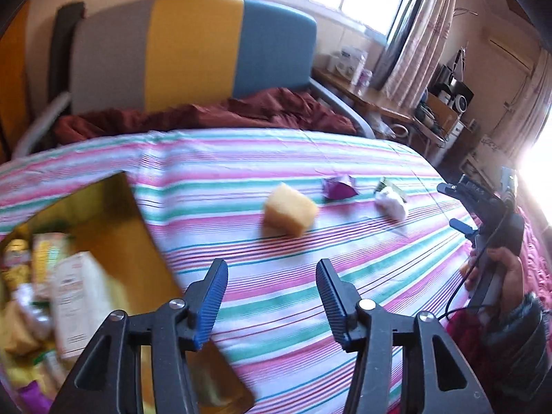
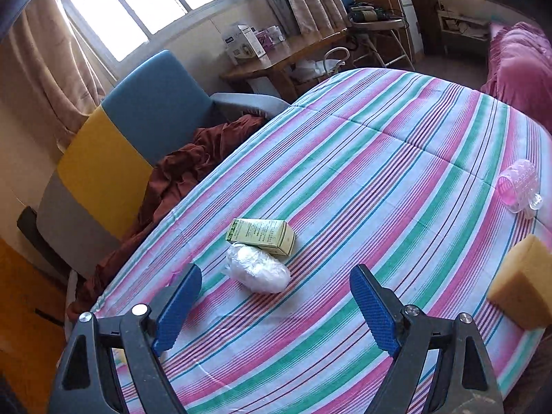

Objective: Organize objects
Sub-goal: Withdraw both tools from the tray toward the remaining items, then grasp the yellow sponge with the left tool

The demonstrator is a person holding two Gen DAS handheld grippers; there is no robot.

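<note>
Both grippers, left [image 1: 272,296] and right [image 2: 276,305], gaped wide, empty. The bundle [image 2: 258,272], probably plastic-wrapped, lay ahead between the right fingers; closing on it seemed next.

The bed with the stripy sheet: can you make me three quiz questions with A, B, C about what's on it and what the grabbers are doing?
1. Where does the white wrapped bundle lie?
A. right beside the green box
B. inside the gold box
C. on the chair

2. What colour is the sponge?
A. blue
B. yellow
C. black

3. How do the jaws of the right gripper stand?
A. shut on the sponge
B. shut on the green box
C. open, holding nothing

Answers:
1. A, the bundle rests against the green box on the striped sheet.
2. B, the left wrist view shows a yellow block.
3. C, a wide gap shows between the blue pads. The left gripper is open too.
</note>
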